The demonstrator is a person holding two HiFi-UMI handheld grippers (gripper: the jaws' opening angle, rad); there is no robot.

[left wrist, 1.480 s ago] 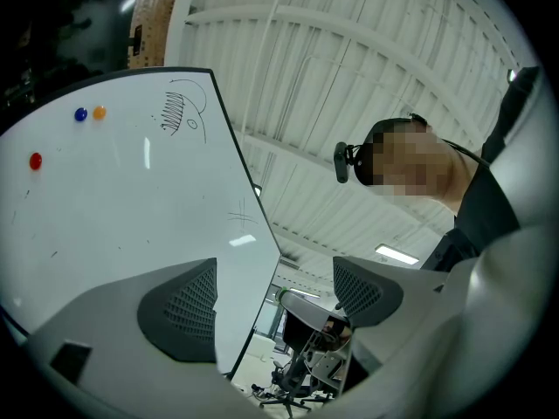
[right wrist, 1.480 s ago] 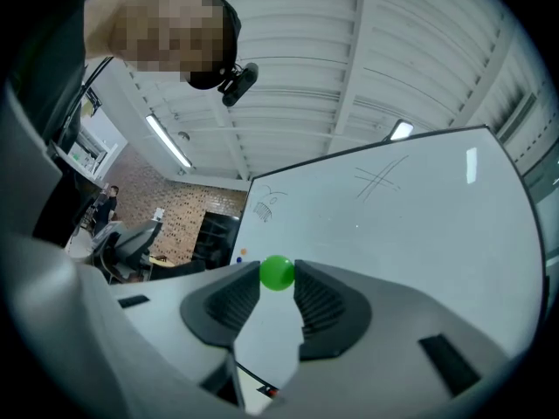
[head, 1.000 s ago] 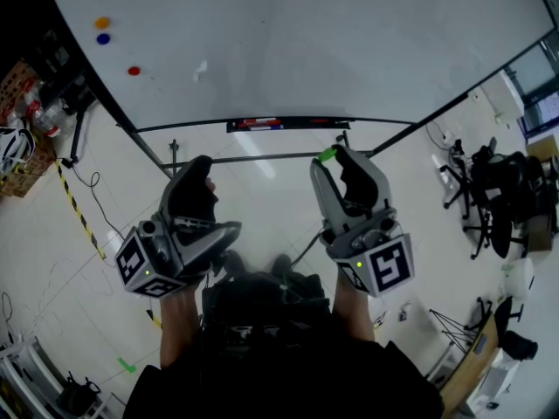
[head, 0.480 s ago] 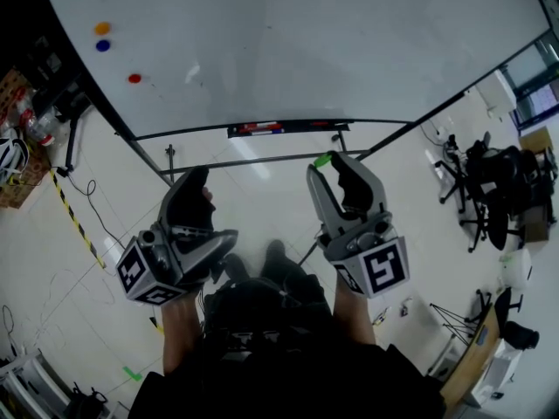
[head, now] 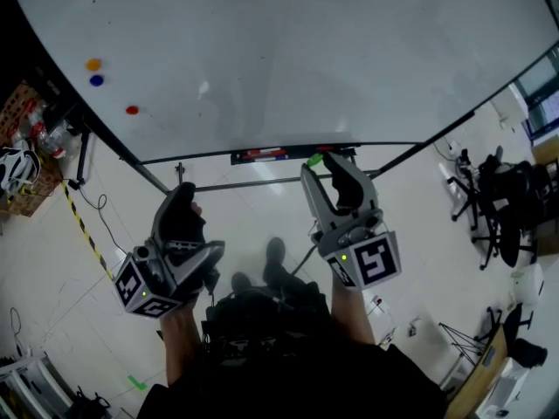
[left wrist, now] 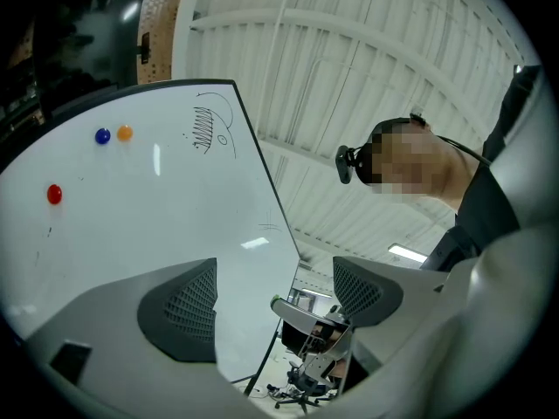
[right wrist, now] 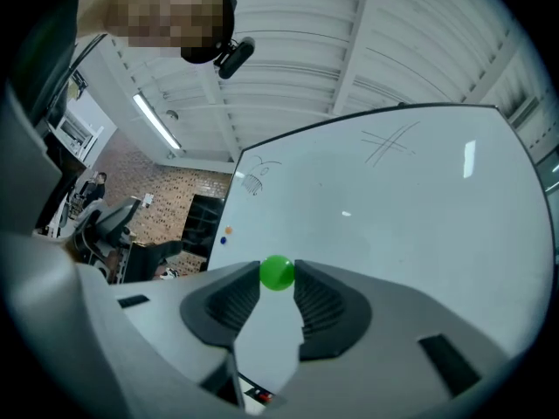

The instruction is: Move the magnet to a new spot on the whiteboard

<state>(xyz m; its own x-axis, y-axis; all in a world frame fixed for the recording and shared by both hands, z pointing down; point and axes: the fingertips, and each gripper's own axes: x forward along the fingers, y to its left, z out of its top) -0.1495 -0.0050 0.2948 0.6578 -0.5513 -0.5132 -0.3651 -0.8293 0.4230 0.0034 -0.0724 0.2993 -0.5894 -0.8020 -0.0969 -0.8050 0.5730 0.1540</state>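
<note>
The right gripper (right wrist: 278,281) pinches the green magnet (right wrist: 278,271) between its 2 fingertips (seemingly just off the whiteboard (right wrist: 393,208)), while the left gripper (left wrist: 272,278) gapes empty.

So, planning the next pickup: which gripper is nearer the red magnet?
Left. The left gripper is below and right of the red magnet; the right gripper, shut on the green magnet, is farther right.

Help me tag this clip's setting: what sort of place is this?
Probably an industrial lab or workshop space: a large freestanding whiteboard, office chairs off to the side, yellow-black hazard tape on the pale floor, and a corrugated metal ceiling.
</note>
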